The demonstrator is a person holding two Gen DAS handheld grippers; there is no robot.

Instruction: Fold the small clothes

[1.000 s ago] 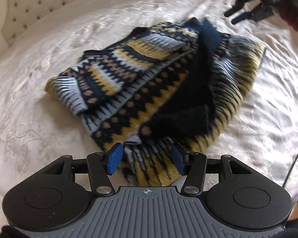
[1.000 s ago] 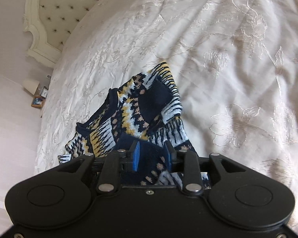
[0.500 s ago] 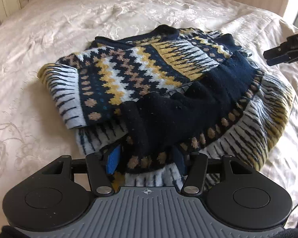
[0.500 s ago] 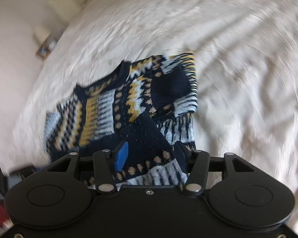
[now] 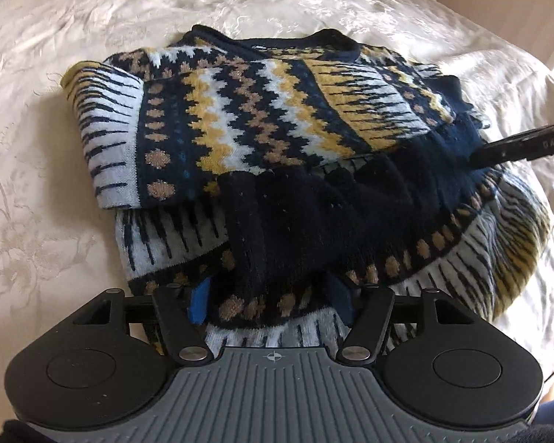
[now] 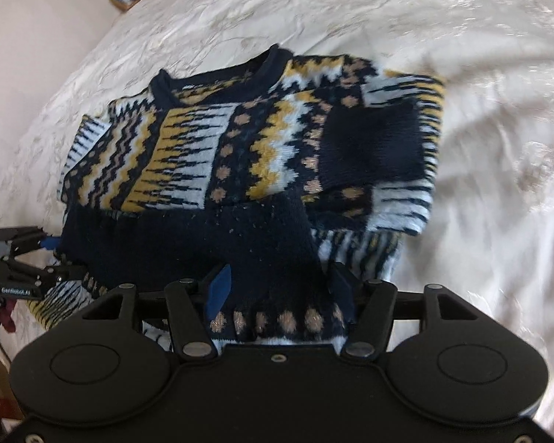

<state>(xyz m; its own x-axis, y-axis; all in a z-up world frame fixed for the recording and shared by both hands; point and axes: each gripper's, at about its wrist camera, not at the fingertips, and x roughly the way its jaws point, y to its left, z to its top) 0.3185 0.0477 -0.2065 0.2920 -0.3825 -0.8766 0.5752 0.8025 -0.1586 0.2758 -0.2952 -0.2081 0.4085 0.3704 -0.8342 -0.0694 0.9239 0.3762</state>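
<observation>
Both tools sit low at the near hem of one patterned sweater [image 5: 277, 155], which lies partly folded on the cream embroidered bed [image 5: 55, 221]. The left tool [image 5: 269, 301] and the right tool [image 6: 279, 291] each have their jaws spread wide, released, with knit bunched between them. In the left view, the right tool enters at 3 o'clock; its white lettering is unreadable.

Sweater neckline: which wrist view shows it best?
Right wrist view: the sweater neckline shows as a near-complete navy ring, though slightly blurred. Left wrist view catches only the neckline far rim, flattened at the sweater's top edge.
</observation>
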